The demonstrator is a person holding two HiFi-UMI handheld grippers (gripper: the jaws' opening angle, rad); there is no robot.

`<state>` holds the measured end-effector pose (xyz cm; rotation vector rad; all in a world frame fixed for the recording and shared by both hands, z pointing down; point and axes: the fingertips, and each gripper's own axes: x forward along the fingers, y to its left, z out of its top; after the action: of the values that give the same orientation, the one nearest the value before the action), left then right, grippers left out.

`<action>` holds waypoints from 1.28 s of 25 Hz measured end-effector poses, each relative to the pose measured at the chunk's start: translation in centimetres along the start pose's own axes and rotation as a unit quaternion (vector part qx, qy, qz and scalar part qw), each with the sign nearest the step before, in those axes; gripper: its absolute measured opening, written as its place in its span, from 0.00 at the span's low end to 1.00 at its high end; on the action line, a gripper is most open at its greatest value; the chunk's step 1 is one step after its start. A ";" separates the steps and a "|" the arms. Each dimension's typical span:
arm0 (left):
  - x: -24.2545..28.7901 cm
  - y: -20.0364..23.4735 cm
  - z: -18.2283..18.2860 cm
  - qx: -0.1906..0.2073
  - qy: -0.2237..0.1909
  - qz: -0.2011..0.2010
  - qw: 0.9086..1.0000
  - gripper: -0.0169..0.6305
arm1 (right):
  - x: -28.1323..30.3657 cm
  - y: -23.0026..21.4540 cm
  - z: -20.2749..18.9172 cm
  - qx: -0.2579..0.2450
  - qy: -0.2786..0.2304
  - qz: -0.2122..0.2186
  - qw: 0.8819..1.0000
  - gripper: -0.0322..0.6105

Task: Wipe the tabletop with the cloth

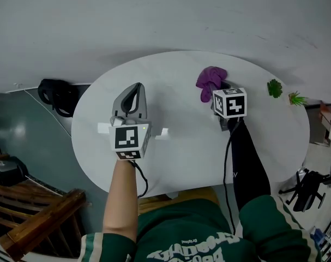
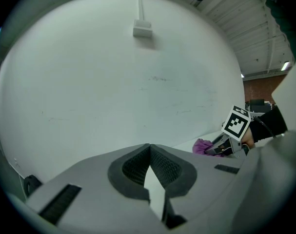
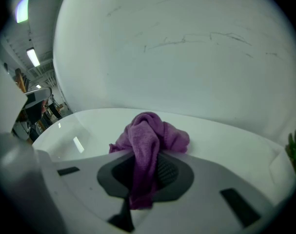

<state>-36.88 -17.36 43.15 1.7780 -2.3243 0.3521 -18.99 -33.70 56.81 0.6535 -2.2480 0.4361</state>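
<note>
A purple cloth (image 1: 210,79) sits bunched on the far right part of the white oval table (image 1: 187,162). My right gripper (image 1: 215,93) is shut on it. In the right gripper view a fold of the cloth (image 3: 150,135) hangs down between the dark pads of the right gripper (image 3: 147,172), and the rest is heaped on the table (image 3: 226,135) just ahead. My left gripper (image 1: 132,97) hovers over the table's left middle with its jaws shut on nothing. In the left gripper view the left gripper (image 2: 149,152) has its tips touching, and the cloth (image 2: 202,146) lies to the right.
Two small green plants (image 1: 274,88) (image 1: 297,98) stand near the table's right edge. A black bag (image 1: 56,96) lies on the floor to the left, and a wooden chair (image 1: 40,222) stands at the lower left. A pale wall rises close behind the table.
</note>
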 end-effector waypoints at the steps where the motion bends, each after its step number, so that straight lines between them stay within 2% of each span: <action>1: -0.5 1.1 -0.3 -0.002 0.000 0.001 1.000 0.03 | 0.3 1.1 0.1 -0.001 0.001 0.000 1.000 0.14; 8: -3.8 8.8 -2.8 -0.010 0.005 -0.003 1.000 0.03 | 2.8 9.7 1.2 0.000 0.002 -0.006 1.000 0.14; 15: -7.9 17.0 -5.7 -0.012 0.015 0.003 1.000 0.03 | 6.0 20.2 2.7 -0.009 0.001 0.004 1.000 0.14; 25: -14.6 28.4 -9.3 -0.023 0.025 0.051 0.998 0.03 | 10.3 34.6 4.8 -0.046 0.008 0.046 0.998 0.14; 32: -19.3 33.5 -11.6 -0.040 0.035 0.089 0.995 0.03 | 12.1 43.6 5.3 -0.074 0.016 0.090 0.993 0.14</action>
<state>-64.10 12.29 46.20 1.5020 -2.4171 0.3374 -54.13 -4.78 57.43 0.3665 -2.2917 0.3616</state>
